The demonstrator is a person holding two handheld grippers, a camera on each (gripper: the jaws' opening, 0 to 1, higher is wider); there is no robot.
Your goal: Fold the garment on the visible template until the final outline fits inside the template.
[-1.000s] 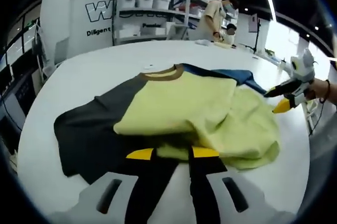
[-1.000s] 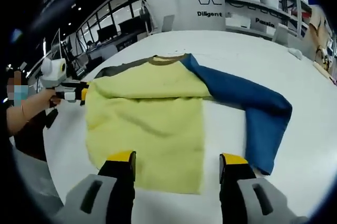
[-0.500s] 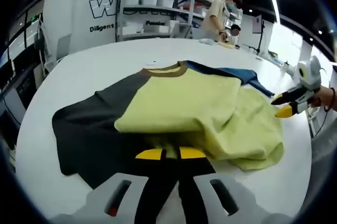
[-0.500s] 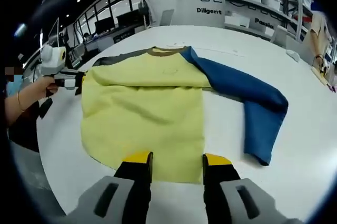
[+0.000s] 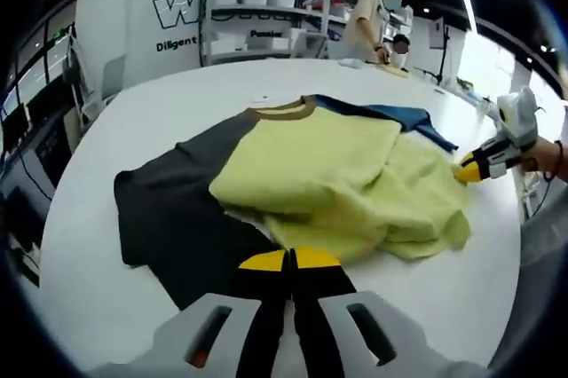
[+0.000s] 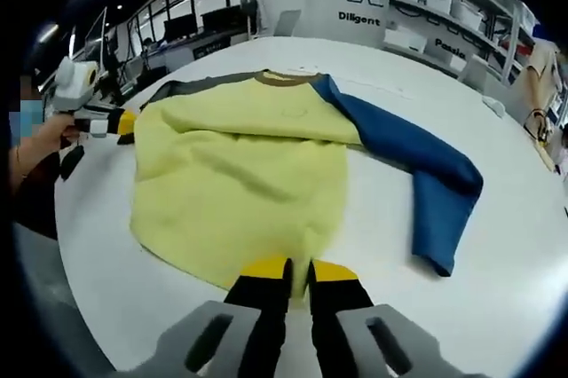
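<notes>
While the white desk (image 6: 524, 245) carries it, the garment (image 6: 240, 183) lies spread mid-desk: yellow body folded over, blue sleeve (image 6: 426, 183) out to one side, dark sleeve (image 5: 177, 218) to the other. My left gripper (image 5: 289, 260) has its fingers together at the near yellow edge. My right gripper (image 6: 289, 269) fingers are pinched on the yellow hem.
</notes>
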